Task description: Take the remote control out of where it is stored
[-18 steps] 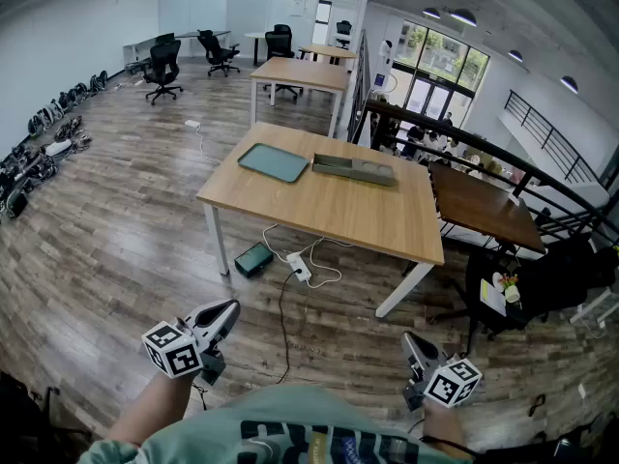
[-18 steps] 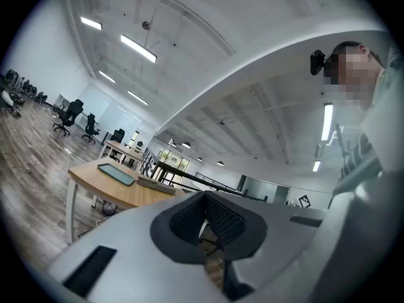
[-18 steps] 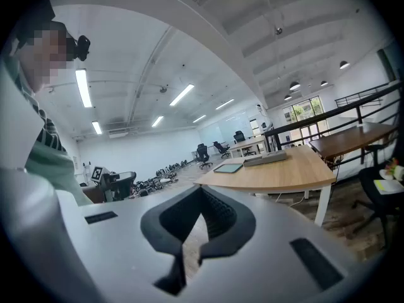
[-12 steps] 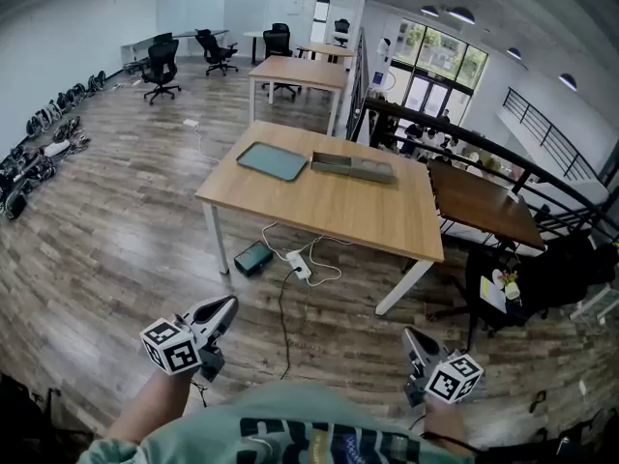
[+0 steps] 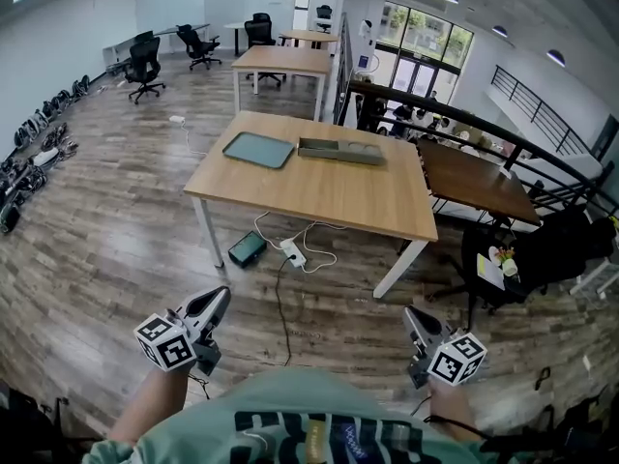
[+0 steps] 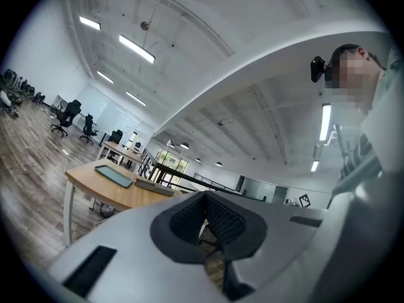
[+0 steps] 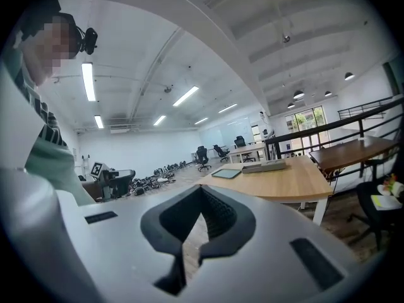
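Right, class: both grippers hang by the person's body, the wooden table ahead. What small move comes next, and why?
Probably a step toward the table, since the left gripper and right gripper are shut, empty and well short of it. The long box beside the tray may be the store; its contents are unclear.

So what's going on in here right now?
A person stands back from a light wooden table, holding the left gripper and right gripper low, jaws shut and empty. On the table lie a flat grey-green tray and a long grey box. Nothing on it is touched yet.
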Tool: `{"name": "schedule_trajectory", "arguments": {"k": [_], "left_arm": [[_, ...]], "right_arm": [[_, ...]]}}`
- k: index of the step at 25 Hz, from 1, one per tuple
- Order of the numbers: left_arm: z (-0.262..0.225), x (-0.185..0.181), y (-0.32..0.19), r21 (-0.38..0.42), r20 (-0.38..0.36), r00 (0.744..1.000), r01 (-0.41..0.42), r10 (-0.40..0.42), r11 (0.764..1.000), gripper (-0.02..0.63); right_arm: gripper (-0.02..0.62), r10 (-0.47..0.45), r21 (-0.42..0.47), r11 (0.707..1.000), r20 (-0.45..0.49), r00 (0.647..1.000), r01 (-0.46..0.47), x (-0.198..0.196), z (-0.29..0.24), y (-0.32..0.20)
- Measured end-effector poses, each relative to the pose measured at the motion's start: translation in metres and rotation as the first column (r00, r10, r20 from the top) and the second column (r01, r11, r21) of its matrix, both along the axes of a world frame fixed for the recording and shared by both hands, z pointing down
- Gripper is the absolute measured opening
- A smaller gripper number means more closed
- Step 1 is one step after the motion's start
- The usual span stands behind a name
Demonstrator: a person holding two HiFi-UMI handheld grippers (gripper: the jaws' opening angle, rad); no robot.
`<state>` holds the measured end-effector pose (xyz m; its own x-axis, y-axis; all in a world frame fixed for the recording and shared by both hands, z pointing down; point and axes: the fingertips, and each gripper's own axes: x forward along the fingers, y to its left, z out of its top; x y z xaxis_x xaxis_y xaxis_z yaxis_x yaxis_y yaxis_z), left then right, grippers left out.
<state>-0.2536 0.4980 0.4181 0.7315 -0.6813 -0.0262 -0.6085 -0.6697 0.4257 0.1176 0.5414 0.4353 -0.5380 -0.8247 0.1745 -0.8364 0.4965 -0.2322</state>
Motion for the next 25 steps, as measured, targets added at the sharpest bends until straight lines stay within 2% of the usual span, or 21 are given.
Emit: {"name": "schedule_trajectory", "arguments": {"k": [11,25], "left_arm": [[-0.005,0.035,0.011,0.007,0.019,1.000,-0.016,0.016,1.000,-0.008],[0.007,0.125,0.049,-0.042,0.059,0.997,-0.049,0.051,0.998,-0.008]], "right_arm": [[0.003,0.012,0.018,1.000,0.030,0.999,-0.012,0.032,-0.005,0.015],[0.003,-0.002,-0.020,1.000,0.125,0.992,0.005,0.106,0.026,0.057]]}}
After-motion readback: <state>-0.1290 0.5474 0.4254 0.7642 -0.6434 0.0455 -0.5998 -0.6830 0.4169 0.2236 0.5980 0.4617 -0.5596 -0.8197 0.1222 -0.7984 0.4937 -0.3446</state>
